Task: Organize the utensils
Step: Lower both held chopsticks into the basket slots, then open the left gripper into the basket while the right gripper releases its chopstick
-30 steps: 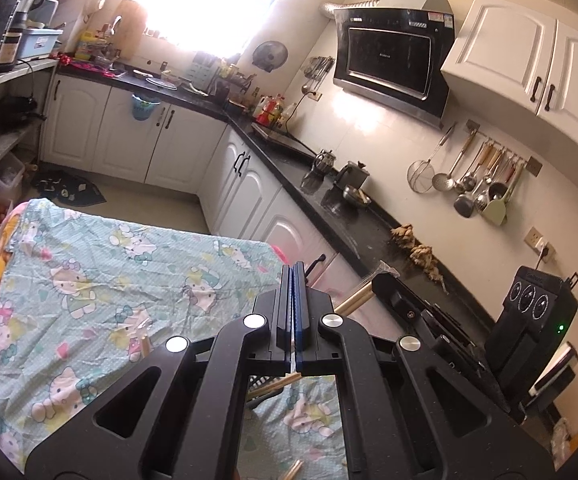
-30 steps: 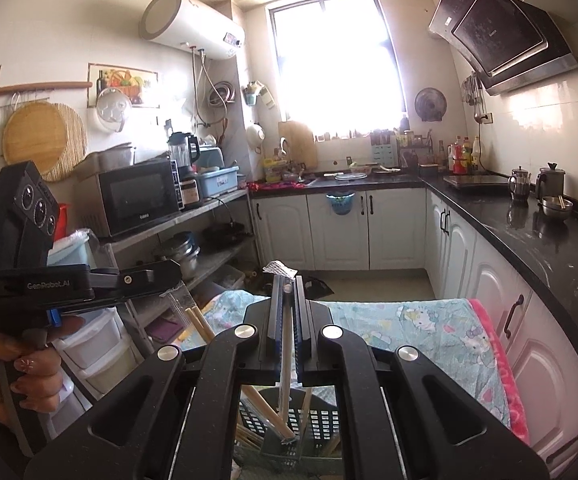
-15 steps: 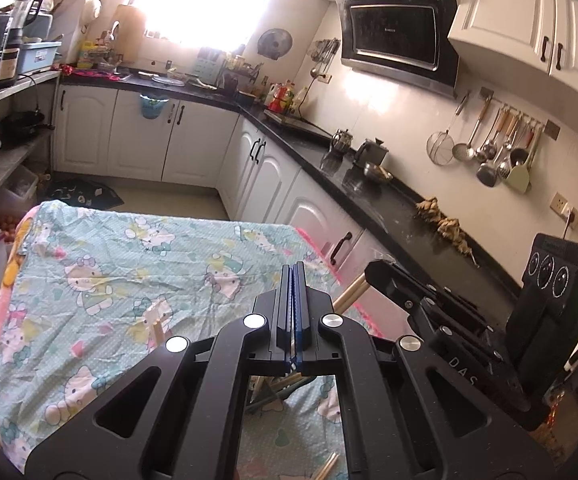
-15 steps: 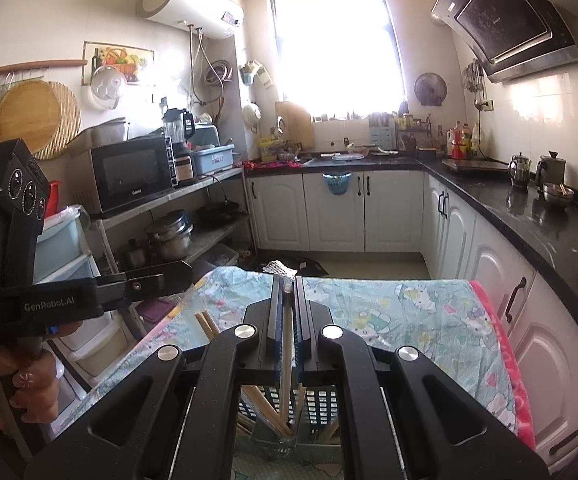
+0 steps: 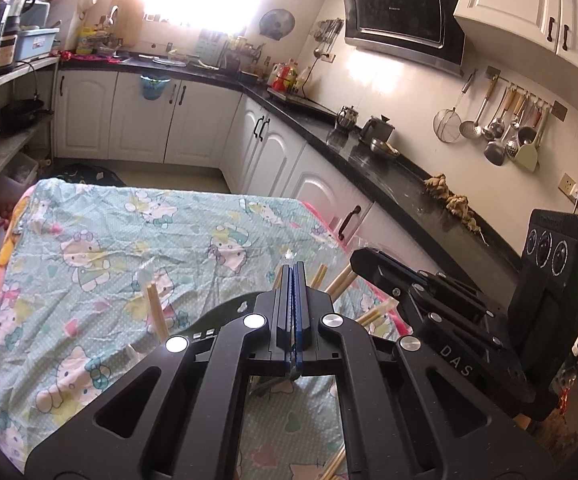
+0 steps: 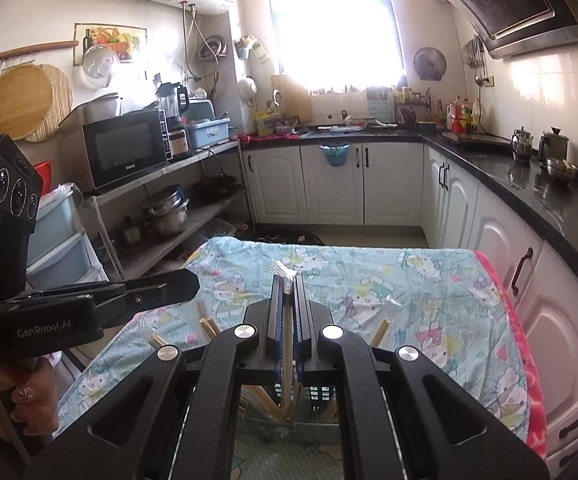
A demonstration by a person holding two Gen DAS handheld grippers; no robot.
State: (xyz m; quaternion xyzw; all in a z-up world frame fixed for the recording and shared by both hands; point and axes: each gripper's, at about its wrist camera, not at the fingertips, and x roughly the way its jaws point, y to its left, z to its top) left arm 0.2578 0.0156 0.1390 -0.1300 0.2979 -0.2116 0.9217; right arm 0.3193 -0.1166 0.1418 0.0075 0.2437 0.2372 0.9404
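My right gripper [image 6: 287, 280] is shut on a wrapped pair of chopsticks [image 6: 286, 344] that stands upright, its lower end in a dark slotted utensil basket [image 6: 321, 394] below the gripper. Several wooden chopsticks [image 6: 208, 326] stand in that basket. My left gripper [image 5: 293, 270] is shut, with a shred of clear wrapper [image 5: 289, 256] showing at its tip. It hovers over the basket rim [image 5: 225, 310], with chopsticks [image 5: 156, 312] sticking up around it. The right gripper's body [image 5: 429, 292] is just to its right.
The basket stands on a table under a Hello Kitty cloth [image 5: 101, 248] [image 6: 409, 292]. Kitchen counter [image 5: 389, 168] and white cabinets run along the right. Shelves with pots and a microwave [image 6: 125, 148] stand on the left. My hand holds the left gripper [image 6: 29, 320].
Both grippers have tilted down toward the table. More of the cloth and the chopstick tops now show. The right gripper still holds its wrapped chopsticks over the basket.
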